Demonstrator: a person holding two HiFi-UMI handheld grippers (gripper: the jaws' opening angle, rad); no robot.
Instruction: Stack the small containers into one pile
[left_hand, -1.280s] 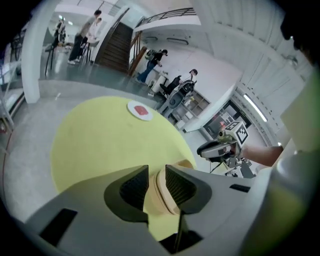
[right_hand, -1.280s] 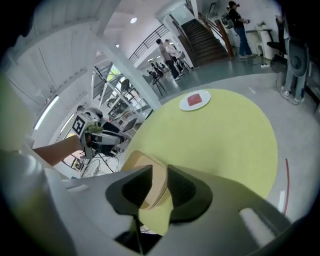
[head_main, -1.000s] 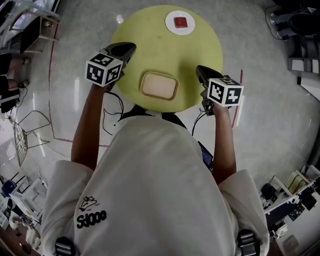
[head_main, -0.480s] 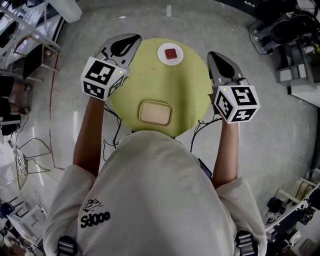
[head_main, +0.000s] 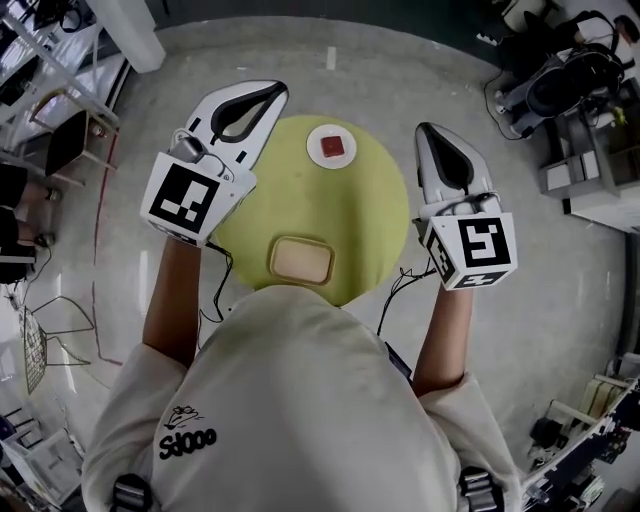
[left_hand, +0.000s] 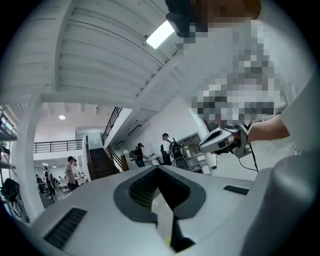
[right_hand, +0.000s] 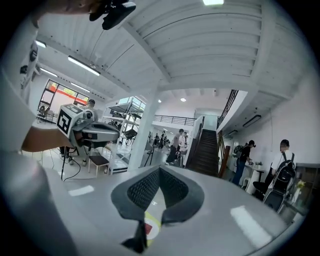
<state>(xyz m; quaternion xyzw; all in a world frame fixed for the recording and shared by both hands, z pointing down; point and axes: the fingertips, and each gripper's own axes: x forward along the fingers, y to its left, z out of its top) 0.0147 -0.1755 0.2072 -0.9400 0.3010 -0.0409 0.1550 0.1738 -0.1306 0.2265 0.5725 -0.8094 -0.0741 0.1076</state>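
Both grippers have come up off the table since a second ago. The left gripper and the right gripper now show larger in the head view and flank the round yellow-green table rather than lying over its edges, and the table itself looks smaller, with more grey floor around it. The marker cubes have rolled too: the left cube and the right cube each turn one face nearly flat to the camera.

The tan container, a rounded rectangle with a darker rim, lies where it lay before, on the near part of the table just ahead of the person's white T-shirt. How many containers are nested in it cannot be made out. Across the table, near the far edge, sits a white round disc with a small red square on it, well apart from the container.

In the left gripper view the jaws are pressed together with nothing between them, aimed out into a hall with a staircase. The right gripper view shows the same — jaws together, empty — and a sliver of yellow-green and red shows below them. Neither gripper touches the container.
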